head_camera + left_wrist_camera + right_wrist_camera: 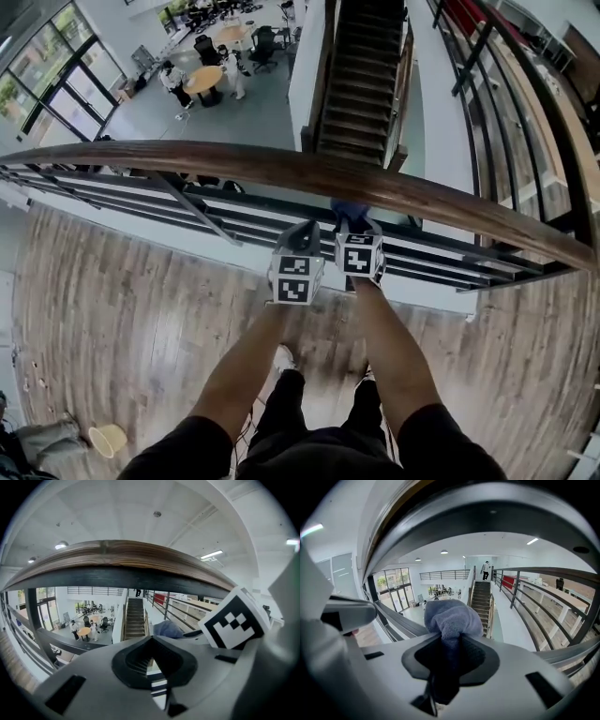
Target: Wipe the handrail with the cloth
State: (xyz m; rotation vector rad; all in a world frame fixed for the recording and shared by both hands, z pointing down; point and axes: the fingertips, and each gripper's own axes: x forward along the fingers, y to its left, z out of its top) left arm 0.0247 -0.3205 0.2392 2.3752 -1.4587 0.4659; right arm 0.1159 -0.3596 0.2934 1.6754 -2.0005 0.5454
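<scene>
Status: right gripper (449,644) is clamped on the cloth (452,616). The blue wad is bunched up and sticks out past my jaw tips, with its tail pinched between them. Left gripper (152,660) has its jaws narrow, close to together, with nothing in them. I only see the staircase (135,618) through the slit.

Position, head view: both grippers sit near centre, just beside each other, left one at 9 o'clock of the right. The handrail (281,169) sweeps from 9 o'clock across to about 4 o'clock. The cloth is at 12 o'clock of the right gripper, tucked just under the rail's lower edge, in front of the dark lower bars (234,217).

Contact: the right gripper view shows the rail passing overhead and the wad pointing out into the open hall, not pressed up. I can't confirm it touches from any view.

Progress, my read:
- Cloth gripped: done.
- At the rail: done.
- Wiping: can't see any. The wood shows no streak or wet or dry boundary, so wiped length is unknown.

Left to do: get the wad onto the rail surface, then run it along the length towards 9 and 4 o'clock. The left gripper looks idle for this.
</scene>
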